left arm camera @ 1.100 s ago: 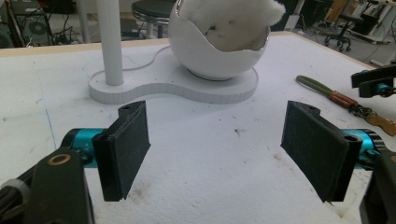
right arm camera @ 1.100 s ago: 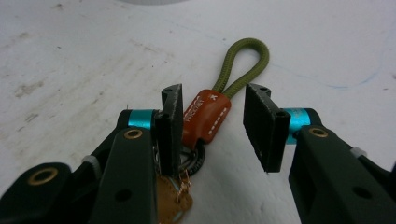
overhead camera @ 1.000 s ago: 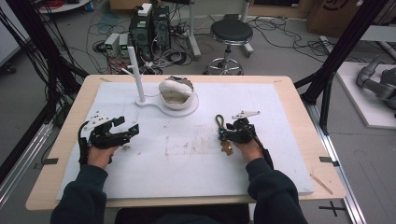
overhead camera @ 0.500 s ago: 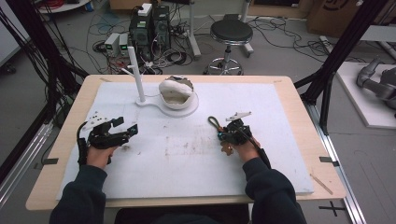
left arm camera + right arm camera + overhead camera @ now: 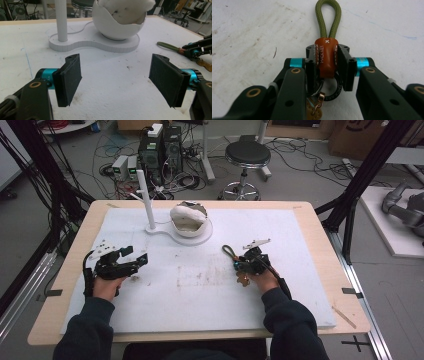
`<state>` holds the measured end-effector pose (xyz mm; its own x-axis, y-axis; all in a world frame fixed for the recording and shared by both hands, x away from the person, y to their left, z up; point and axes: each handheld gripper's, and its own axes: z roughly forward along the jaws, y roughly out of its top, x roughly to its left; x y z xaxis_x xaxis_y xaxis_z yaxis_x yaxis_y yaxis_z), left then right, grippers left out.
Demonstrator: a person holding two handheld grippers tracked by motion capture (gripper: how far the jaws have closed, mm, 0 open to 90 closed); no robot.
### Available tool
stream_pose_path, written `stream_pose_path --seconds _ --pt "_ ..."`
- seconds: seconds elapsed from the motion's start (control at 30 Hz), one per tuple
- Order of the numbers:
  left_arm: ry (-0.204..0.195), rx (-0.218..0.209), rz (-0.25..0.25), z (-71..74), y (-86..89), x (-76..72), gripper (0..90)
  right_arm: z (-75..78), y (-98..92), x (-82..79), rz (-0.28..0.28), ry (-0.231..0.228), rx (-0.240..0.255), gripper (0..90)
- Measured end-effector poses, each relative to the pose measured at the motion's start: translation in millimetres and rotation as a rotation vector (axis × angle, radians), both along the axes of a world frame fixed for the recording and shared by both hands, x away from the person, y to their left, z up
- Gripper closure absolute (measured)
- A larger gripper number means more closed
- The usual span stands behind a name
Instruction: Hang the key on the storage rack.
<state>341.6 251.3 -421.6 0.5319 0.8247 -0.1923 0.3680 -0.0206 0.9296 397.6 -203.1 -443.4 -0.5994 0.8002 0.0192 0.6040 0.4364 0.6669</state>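
Keychain [image 5: 327, 56]: being held in the right gripper [image 5: 327, 62], over the white mat's right-centre in the high view. Brown leather tab w/ white stitching is sitting squarely btwn the pads; olive cord loop [image 5: 328, 17] is sticking out past the jaw tips, flat against or just over the mat (can't tell which). Black ring [image 5: 334, 91] and small gold charms are hanging below the tab, inside the gripper frame.

Right gripper: jaws are closing tight on the leather tab, both pads touching its sides. In the high view, right gripper [image 5: 248, 262] is sitting right of centre, person's right hand [image 5: 262, 279] wrapping it from behind; cord loop is pointing up-left, toward the stand.

Left gripper [image 5: 117, 80]: jaws are standing wide apart, nothing btwn them, bare mat showing in the gap. In the high view it is resting at the mat's left side, well apart from the keychain, left hand [image 5: 107, 285] gripping it.

Stand [image 5: 177, 227]: white flat base w/ upright post [image 5: 144, 197] and a cracked-egg-shaped bowl [image 5: 187, 217] holding white fluffy filling; it is sitting at the mat's far centre, beyond both grippers.

Mat [image 5: 310, 285]: white sheet covering most of the wooden table [image 5: 350, 315], scuffed and stained in the middle.

Bkgd: round black stool [image 5: 246, 157], computer boxes and loose cables are lying on the floor past the table.
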Motion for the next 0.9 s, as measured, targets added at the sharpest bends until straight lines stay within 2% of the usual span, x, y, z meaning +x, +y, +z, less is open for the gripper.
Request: stream_pose_path --seconds 0.1,0.13,0.17,0.3,0.33,0.37,0.5,0.6,0.67,0.7,0.73,0.8,0.9 --pt "0.001 -0.004 0.007 0.0 1.8 0.2 25.7 1.3 -0.6 0.1 -0.003 0.006 0.006 74.2" --pt "0.001 -0.005 0.009 0.0 2.3 0.3 25.9 3.4 -1.0 -0.6 0.002 -0.004 0.027 74.4" --pt "0.001 -0.007 0.011 -0.1 2.7 0.3 25.9 3.4 -1.0 -0.6 0.002 -0.004 0.027 74.4" --pt "0.001 -0.009 0.018 -0.6 4.0 1.0 26.2 14.1 -0.7 -5.3 0.022 -0.060 0.084 74.4" --pt "0.003 -0.012 0.021 -0.4 4.6 0.5 26.3 19.2 -0.4 -7.3 0.037 -0.090 0.105 74.4" --pt "0.003 -0.012 0.021 -0.4 4.6 0.5 26.5 19.2 -0.4 -7.3 0.037 -0.090 0.105 74.4" --pt "0.001 -0.012 0.032 -0.3 7.0 0.5 26.9 35.9 5.3 -11.6 0.092 -0.165 0.166 74.4" --pt "0.003 -0.016 0.037 -0.5 8.0 0.6 27.1 51.0 15.9 -11.4 0.120 -0.214 0.203 74.3" --pt "0.003 -0.018 0.038 -0.6 8.3 0.7 27.2 65.4 29.5 -8.7 0.164 -0.261 0.247 74.3" --pt "0.002 -0.017 0.038 -0.6 8.5 0.6 27.2 65.4 29.5 -8.7 0.164 -0.261 0.247 74.3" --pt "0.002 -0.016 0.040 -0.6 9.2 0.6 27.4 76.4 41.8 -5.6 0.198 -0.287 0.273 74.3" --pt "0.003 -0.016 0.045 -0.6 10.6 0.5 27.4 78.9 44.9 -4.7 0.206 -0.296 0.274 74.3" --pt "0.002 -0.019 0.054 -1.1 13.3 0.6 27.4 93.2 65.2 1.7 0.245 -0.333 0.286 74.2"
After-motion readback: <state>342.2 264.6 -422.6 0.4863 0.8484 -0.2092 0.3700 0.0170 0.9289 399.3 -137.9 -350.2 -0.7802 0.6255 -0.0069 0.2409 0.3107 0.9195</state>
